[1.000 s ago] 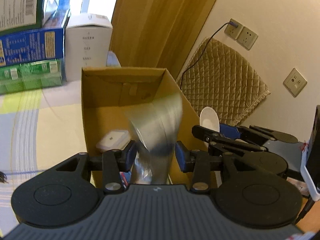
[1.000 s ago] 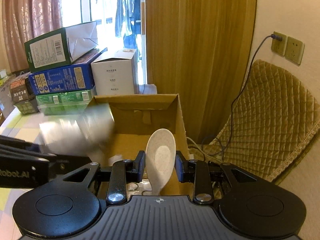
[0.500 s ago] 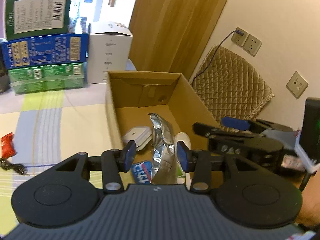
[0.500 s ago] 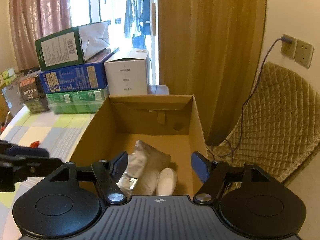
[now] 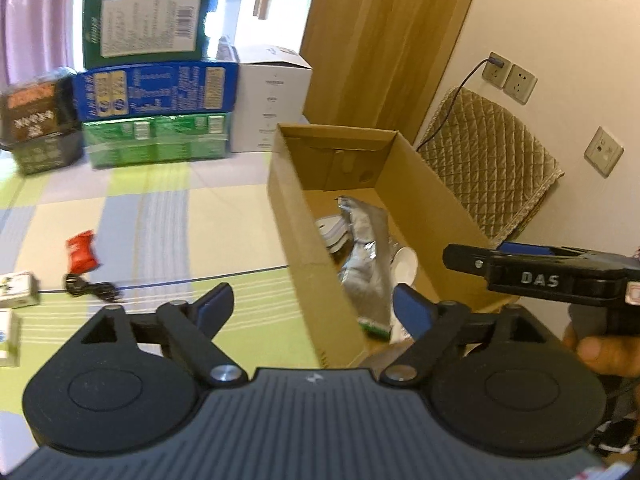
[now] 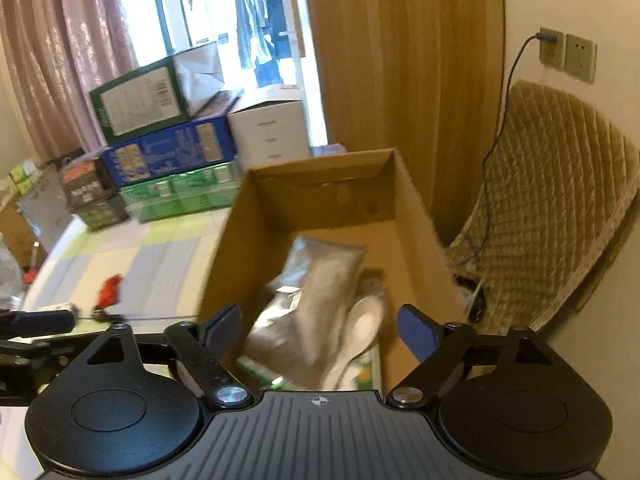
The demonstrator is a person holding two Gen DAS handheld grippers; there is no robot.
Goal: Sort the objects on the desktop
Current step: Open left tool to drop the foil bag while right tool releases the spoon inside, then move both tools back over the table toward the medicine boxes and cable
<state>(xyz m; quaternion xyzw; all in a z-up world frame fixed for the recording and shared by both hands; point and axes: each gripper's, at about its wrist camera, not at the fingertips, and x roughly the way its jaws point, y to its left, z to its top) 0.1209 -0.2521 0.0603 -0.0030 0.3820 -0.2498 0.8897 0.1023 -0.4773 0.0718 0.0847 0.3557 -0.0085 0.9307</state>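
Both hand-held grippers wide open, empty; red packet (image 5: pixel 82 251) on bench (image 5: pixel 168 240), ahead-left of left hand-held gripper (image 5: pixel 312 306), nearer than right hand-held gripper (image 6: pixel 318 326).

1. The cardboard box (image 5: pixel 312 248) has its near end hidden behind the left gripper's (image 5: pixel 314 308) body.
2. The white spoon (image 5: pixel 406 262) is partly covered by the silver pouch (image 5: pixel 366 256).
3. A white item (image 5: pixel 8 336) at the tablecloth's (image 5: pixel 168 232) left edge is cut off.
4. Print on the stacked boxes (image 6: pixel 168 152) is too blurred to read.
5. The hand (image 5: pixel 600 350) is cropped at the right edge.
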